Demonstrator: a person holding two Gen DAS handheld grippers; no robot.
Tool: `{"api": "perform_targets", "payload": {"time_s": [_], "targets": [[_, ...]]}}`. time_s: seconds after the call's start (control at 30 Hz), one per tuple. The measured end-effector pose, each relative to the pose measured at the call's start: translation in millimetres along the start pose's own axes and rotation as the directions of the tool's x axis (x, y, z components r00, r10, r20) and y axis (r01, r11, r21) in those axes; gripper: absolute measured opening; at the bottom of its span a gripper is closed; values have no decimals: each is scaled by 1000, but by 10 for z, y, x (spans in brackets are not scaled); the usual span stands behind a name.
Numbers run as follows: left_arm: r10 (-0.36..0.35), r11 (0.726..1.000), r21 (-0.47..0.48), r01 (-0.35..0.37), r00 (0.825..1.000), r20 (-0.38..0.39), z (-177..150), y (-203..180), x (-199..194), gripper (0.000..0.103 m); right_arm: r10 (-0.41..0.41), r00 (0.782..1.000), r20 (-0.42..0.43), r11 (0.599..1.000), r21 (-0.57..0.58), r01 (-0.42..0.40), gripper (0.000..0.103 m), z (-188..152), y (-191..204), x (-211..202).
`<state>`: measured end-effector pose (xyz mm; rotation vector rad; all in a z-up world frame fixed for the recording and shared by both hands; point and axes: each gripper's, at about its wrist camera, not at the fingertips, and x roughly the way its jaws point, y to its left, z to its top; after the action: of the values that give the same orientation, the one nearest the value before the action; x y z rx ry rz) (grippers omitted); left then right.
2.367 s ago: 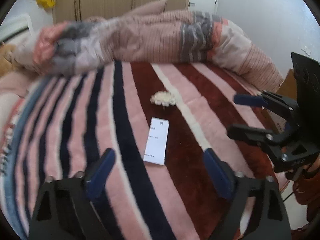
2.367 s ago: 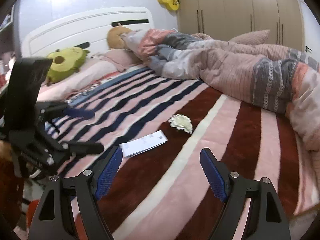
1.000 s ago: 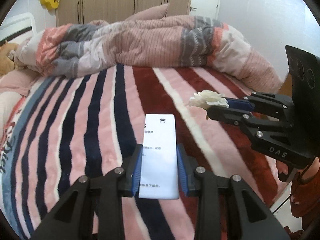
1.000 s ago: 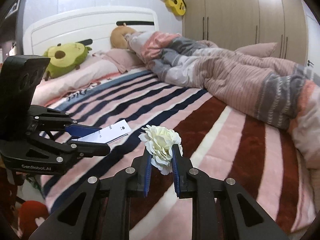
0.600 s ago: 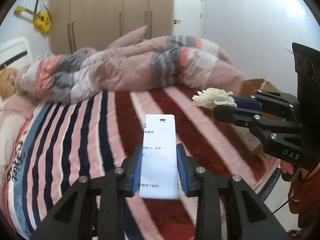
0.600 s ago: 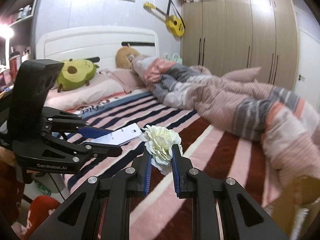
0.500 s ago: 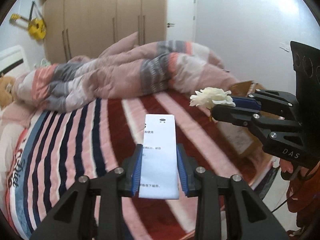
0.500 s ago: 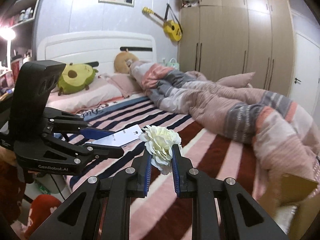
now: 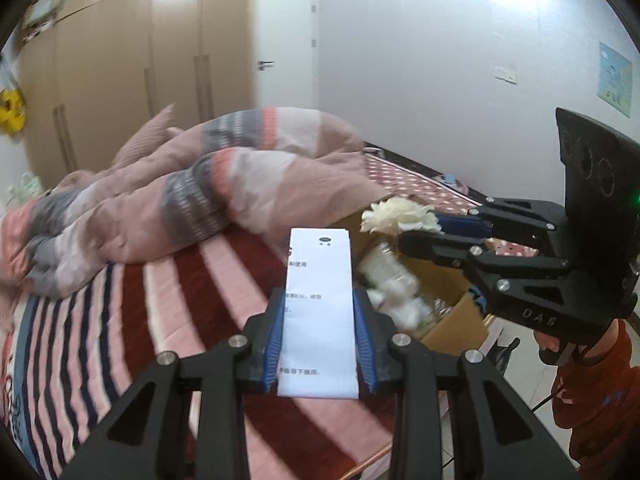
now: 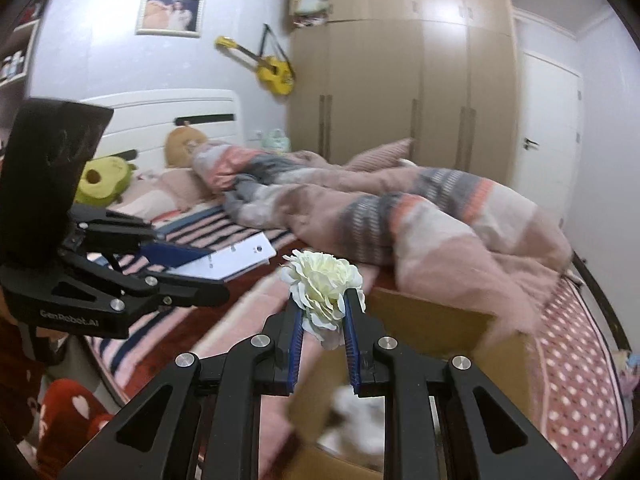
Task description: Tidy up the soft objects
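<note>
My left gripper (image 9: pixel 320 304) is shut on a white folded paper leaflet (image 9: pixel 319 304) with printed text, held flat between its blue pads above the bed's edge. My right gripper (image 10: pixel 323 304) is shut on a cream fabric flower (image 10: pixel 322 280). That flower (image 9: pixel 398 216) and the right gripper (image 9: pixel 404 229) also show at the right of the left wrist view, over an open cardboard box (image 9: pixel 448 304). In the right wrist view the left gripper (image 10: pixel 216 272) and its leaflet (image 10: pixel 240 258) sit at the left, and the box (image 10: pixel 424 320) lies just below my fingers.
The box holds several blurred pale items (image 9: pixel 396 292). A crumpled pink and grey quilt (image 10: pixel 384 216) lies across the striped blanket (image 9: pixel 120 320). An avocado plush (image 10: pixel 104 184) sits near the headboard. A wardrobe (image 10: pixel 400 92) and door stand behind. A red sleeve (image 9: pixel 600 400) shows at the lower right.
Both grippers closed on the leaflet and the flower on the bed, then lifted and swung right together. The cardboard box beside the bed has come into view beneath them.
</note>
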<state>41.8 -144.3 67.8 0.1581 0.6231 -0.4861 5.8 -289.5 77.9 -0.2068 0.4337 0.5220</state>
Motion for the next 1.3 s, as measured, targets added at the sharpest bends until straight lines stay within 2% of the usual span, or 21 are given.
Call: {"api": "perform_targets", "payload": {"time_s": [0.2,0.4,0.47,0.53,0.57,0.63,0.73,0.8,0.87,1.0,1.07,1.2,1.3], "targets": [[-65,996,64,67,997,-39,272,-451,483,30,-65,995,-78,998,6,66,15,-289,-457,-10],[-92,991,85,100,992,-84,347,-634,886,30,-74,986,-148,997,-14,73,16,-556,-620,137],[-93,991,86,101,991,-98,350,-647,998,30,-83,983,-163,997,-19,81,21,-621,-661,188],[-89,991,88,99,990,-109,350,-678,1066,30,-82,982,-169,997,-16,80,34,-669,-690,221],[-87,991,92,98,989,-115,348,-686,1108,32,-79,983,-167,997,-14,78,37,-688,-708,228],[-88,990,98,100,988,-126,341,-689,1180,37,-73,983,-168,997,-7,73,38,-716,-732,242],[-86,989,106,101,987,-136,326,-691,1263,39,-71,983,-172,997,-6,71,38,-734,-741,262],[-84,990,105,99,987,-137,322,-682,1286,45,-71,982,-175,997,-11,71,38,-728,-731,274],[-87,991,94,99,988,-130,322,-662,1289,57,-69,982,-174,998,-12,68,38,-724,-720,277],[-79,993,78,87,992,-100,330,-600,1194,69,-49,985,-168,999,-1,50,40,-705,-706,259],[-79,994,64,84,994,-81,327,-568,1112,78,-27,987,-157,1000,10,29,45,-682,-699,244],[-65,997,28,66,997,-29,300,-472,885,90,20,992,-124,999,32,-16,62,-616,-666,201],[-15,1000,9,15,1000,20,250,-394,666,99,32,995,-94,999,45,-28,71,-533,-626,155]]}}
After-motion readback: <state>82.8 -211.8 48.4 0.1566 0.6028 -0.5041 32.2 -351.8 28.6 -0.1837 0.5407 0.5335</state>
